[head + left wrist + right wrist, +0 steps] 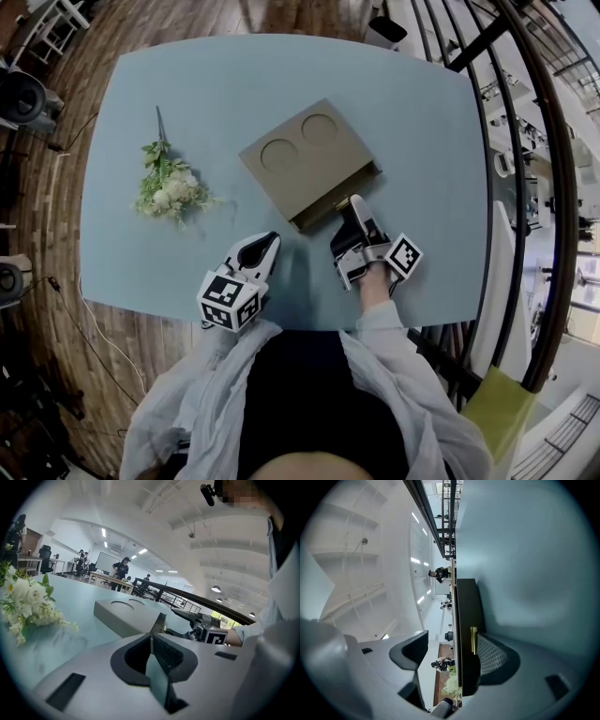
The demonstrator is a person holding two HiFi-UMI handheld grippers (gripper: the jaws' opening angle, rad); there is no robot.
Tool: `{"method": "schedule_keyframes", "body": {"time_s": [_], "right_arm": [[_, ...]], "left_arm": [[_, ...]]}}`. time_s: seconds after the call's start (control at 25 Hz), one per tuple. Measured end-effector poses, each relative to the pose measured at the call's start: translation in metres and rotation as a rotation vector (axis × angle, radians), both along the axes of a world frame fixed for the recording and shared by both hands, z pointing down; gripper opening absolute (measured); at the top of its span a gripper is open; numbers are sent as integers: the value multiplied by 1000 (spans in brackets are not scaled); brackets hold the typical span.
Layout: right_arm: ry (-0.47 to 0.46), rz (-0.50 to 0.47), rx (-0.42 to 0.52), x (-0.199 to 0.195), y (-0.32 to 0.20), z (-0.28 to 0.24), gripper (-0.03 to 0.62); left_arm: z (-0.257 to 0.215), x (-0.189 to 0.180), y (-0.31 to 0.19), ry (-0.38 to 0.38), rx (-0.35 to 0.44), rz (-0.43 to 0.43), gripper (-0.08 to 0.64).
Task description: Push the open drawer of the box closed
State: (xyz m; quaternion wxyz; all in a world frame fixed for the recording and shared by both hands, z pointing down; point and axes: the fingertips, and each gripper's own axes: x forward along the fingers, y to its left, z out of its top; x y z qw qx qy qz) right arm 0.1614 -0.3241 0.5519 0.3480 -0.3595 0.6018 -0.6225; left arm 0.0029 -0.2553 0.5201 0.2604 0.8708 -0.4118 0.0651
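A: What sits on the pale blue table (422, 112), from the left?

B: A bouquet of white flowers with green leaves (169, 187). Then comes the left gripper (266, 244) at the near edge, its jaws pressed together on nothing.

A: And the box?

B: The flat tan box with two round recesses (305, 155) lies mid-table, its drawer (328, 210) out a little toward the near right. The right gripper (355, 214), rolled on its side, has jaws spread wide, one pad just beside the drawer's small gold handle (474, 640).

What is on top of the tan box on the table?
Only two round recesses mark the box top; nothing lies on it. The top covers the inside of the drawer.
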Motion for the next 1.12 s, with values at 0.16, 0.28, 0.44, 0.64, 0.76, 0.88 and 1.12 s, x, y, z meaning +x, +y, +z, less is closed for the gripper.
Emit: {"method": "schedule_keyframes", "body": {"time_s": [0.16, 0.28, 0.44, 0.64, 0.76, 0.88, 1.12], "right_arm": [[-7, 1, 6, -3, -3, 0, 324], [-16, 2, 10, -5, -6, 0, 324], [-28, 5, 14, -6, -10, -1, 324], [-34, 3, 21, -11, -16, -2, 328], [-41, 1, 23, -15, -19, -4, 335], [-40, -1, 25, -16, -22, -4, 342], [-41, -7, 27, -18, -25, -6, 347]], "left_arm": [[1, -1, 1, -2, -2, -2, 29], [1, -2, -1, -1, -2, -7, 29], [1, -3, -2, -1, -3, -12, 29], [4, -7, -3, -4, -10, -17, 29], [4, -8, -3, -6, -12, -17, 29], [4, -7, -4, -4, -13, -18, 29], [4, -8, -4, -5, -14, -25, 29]]}}
